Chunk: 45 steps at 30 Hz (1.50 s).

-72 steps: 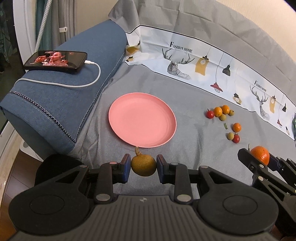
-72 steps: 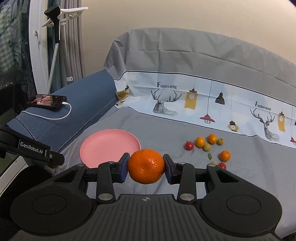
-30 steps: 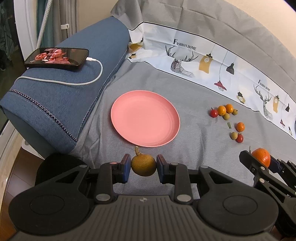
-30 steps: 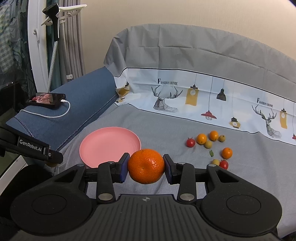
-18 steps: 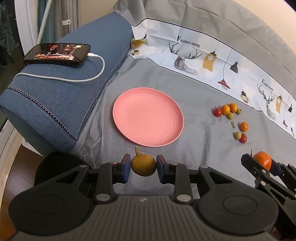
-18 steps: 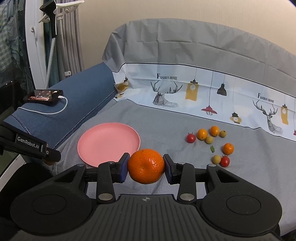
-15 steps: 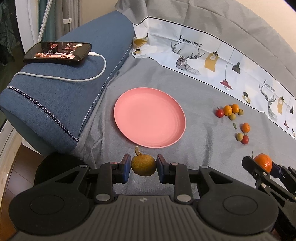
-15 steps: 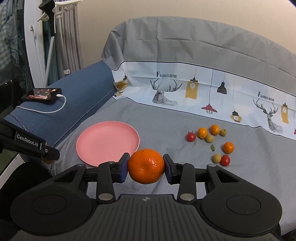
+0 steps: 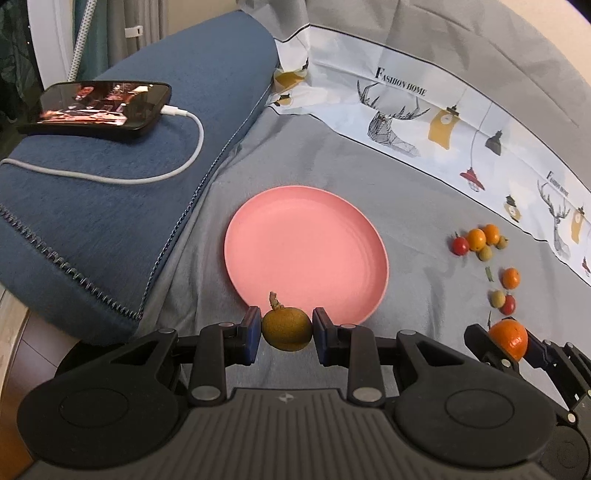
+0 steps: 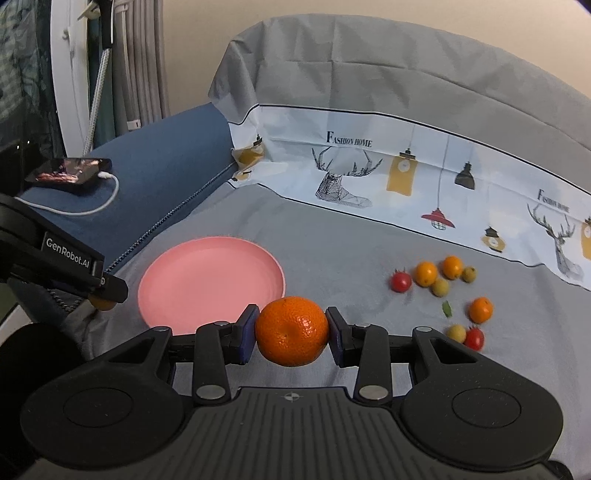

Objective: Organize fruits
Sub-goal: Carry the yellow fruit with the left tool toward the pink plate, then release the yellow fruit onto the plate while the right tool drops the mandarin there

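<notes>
- A grey sheet (image 10: 369, 266) with a deer-and-lantern border covered the sofa.
- A blue armrest (image 9: 155, 155) stood at left.
- A beige wall (image 10: 332, 22) rose behind.

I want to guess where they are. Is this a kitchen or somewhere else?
Probably a living room or bedroom at home, not a kitchen. The pink plate sits on a sofa or bed under a grey printed cover, a phone charges on a blue cushion, and curtains hang behind.

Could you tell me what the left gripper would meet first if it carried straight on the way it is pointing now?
Most likely the near rim of the pink plate. The left gripper, shut on a brown fruit, points down at that edge. Depth is hard to judge, so it might meet the grey sheet just short of the plate.
</notes>
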Motion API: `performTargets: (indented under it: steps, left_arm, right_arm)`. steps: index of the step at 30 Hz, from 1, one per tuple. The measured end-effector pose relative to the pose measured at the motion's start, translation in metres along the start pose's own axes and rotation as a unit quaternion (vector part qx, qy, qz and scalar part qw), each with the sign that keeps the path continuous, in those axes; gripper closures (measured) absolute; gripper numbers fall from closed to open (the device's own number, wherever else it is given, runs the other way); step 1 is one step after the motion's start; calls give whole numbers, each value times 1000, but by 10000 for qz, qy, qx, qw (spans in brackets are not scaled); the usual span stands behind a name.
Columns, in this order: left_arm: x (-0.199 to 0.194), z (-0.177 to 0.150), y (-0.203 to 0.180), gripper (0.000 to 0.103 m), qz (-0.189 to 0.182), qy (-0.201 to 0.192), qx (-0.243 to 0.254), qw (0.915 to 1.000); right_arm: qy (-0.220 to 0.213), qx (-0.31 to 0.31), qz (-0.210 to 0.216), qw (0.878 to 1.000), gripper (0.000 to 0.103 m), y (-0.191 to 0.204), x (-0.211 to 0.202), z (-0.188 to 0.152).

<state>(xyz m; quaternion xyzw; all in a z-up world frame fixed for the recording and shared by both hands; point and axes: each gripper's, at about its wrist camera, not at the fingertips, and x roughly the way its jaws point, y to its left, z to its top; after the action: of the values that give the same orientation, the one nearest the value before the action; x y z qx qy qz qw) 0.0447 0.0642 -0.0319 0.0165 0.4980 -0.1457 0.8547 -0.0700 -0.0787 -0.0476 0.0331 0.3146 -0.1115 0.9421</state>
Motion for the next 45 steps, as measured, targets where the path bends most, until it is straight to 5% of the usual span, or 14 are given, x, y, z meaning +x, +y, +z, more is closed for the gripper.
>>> performTargets:
  steps: [29, 31, 32, 33, 35, 37, 45]
  left_arm:
    - [133, 55, -4, 70, 449, 589, 223, 9970]
    - [138, 56, -5, 55, 467, 606, 301, 9966]
    - [140, 57, -5, 24, 479, 636, 351, 9962]
    - [140, 58, -5, 5, 443, 634, 361, 9964]
    - [134, 58, -5, 0, 352, 504, 317, 9976]
    - [129, 56, -6, 0, 451, 414, 367, 9974]
    - [90, 28, 4, 0, 435, 470, 413, 9971]
  right_arm:
    - [672, -909, 600, 9918, 62, 28, 147, 16]
    - [714, -1029, 618, 9902, 62, 32, 152, 15]
    - [741, -1096, 651, 9891, 62, 34, 155, 15]
    - [771, -1184, 705, 9875, 59, 36, 158, 16]
    - [756, -1328, 726, 9856, 32, 40, 159, 18]
    - [600, -1434, 683, 9855, 22, 42, 151, 19]
    - [794, -1059, 557, 9896, 17, 33, 108, 7]
